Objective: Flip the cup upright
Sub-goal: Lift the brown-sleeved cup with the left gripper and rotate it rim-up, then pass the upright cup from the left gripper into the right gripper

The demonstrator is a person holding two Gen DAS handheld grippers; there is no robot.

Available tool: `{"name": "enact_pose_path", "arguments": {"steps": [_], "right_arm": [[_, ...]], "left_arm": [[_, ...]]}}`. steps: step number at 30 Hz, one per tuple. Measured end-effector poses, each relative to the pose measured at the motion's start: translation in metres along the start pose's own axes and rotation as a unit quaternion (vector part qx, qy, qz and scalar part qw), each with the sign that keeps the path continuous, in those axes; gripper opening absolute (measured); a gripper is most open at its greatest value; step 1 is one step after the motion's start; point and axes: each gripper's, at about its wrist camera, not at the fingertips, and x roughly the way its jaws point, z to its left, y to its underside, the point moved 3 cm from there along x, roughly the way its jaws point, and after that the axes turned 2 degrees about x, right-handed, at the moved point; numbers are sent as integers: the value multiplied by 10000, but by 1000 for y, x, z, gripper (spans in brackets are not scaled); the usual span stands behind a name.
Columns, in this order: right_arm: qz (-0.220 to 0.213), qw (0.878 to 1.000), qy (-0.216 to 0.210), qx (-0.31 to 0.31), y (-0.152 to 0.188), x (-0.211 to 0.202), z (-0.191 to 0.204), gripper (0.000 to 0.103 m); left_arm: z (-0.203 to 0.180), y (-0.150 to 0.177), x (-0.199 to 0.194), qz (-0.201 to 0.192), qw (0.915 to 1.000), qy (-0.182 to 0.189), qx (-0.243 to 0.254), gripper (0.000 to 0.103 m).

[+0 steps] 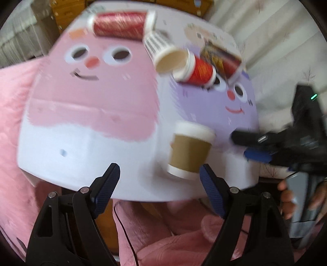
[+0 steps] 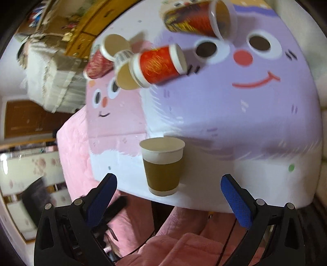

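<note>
A brown paper cup [image 1: 190, 150] with a white rim stands upright near the front edge of the cartoon-printed table [image 1: 92, 133]; it also shows in the right wrist view [image 2: 162, 168], mouth up. My left gripper [image 1: 159, 176] is open and empty, just in front of the table, with the cup beside its right finger. My right gripper [image 2: 168, 186] is open and empty, and the cup stands just beyond it, between its fingers. From the left wrist view the right gripper [image 1: 253, 146] is at the cup's right.
Several cups lie on their sides at the table's far end: a red one [image 2: 159, 64], a striped one [image 1: 161, 51], a dark red one [image 1: 120, 24] and a patterned one [image 2: 196, 19]. Pink bedding [image 1: 12, 122] surrounds the table.
</note>
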Motion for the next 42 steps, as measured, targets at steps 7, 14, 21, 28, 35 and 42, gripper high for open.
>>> {"name": "enact_pose_path", "arguments": {"steps": [7,14,21,28,35,42], "right_arm": [[-277,9983,433,258,6,44,15,103],[-791,9884,1251,330,15,82,24,103],[-1334,9755,1699,422,19,100,29,102],[-1566,9748,1401,755,24,115,30,78],[-2041,9670,1348,705,36,110,47,67],[-3467,9346,786,86,39,92,78,67]], "left_arm": [[48,-16,-42,-650,9974,-309,60,78],[93,-24,-46,-507,9962,-492,511,78],[112,-23,-34,-217,9912,-583,1167,78],[113,-33,-30,-184,9846,-542,1652,78],[109,-45,-32,-229,9789,-469,1977,78],[124,-51,-32,-309,9801,-530,1888,78]]}}
